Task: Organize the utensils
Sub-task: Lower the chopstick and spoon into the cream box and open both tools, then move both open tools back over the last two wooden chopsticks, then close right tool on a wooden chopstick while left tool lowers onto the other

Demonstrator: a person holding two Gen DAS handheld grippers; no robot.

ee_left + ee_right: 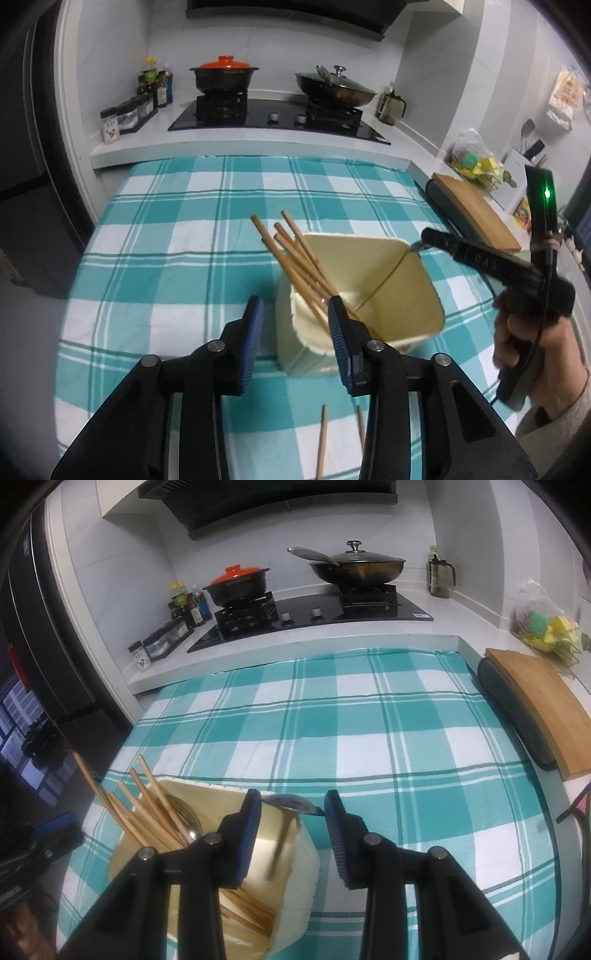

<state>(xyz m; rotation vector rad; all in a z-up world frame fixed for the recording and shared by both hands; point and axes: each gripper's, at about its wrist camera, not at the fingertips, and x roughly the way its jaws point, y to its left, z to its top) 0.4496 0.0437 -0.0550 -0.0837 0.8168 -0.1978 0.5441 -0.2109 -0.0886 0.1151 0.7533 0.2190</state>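
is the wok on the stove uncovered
No, the wok sits on the stove with a glass lid on it, knob on top.

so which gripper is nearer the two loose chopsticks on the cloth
Left. The left gripper hangs just above the loose chopsticks, which lie under its fingers. The right gripper is over the utensil holder's far rim.

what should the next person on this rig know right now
Left hand-held gripper: open, empty, by the holder.
Right hand-held gripper: over the holder, spoon between its fingers; grip unclear.
Done: several chopsticks stand in the holder.
Left: get the spoon in, then probably the two loose chopsticks lying on the cloth.
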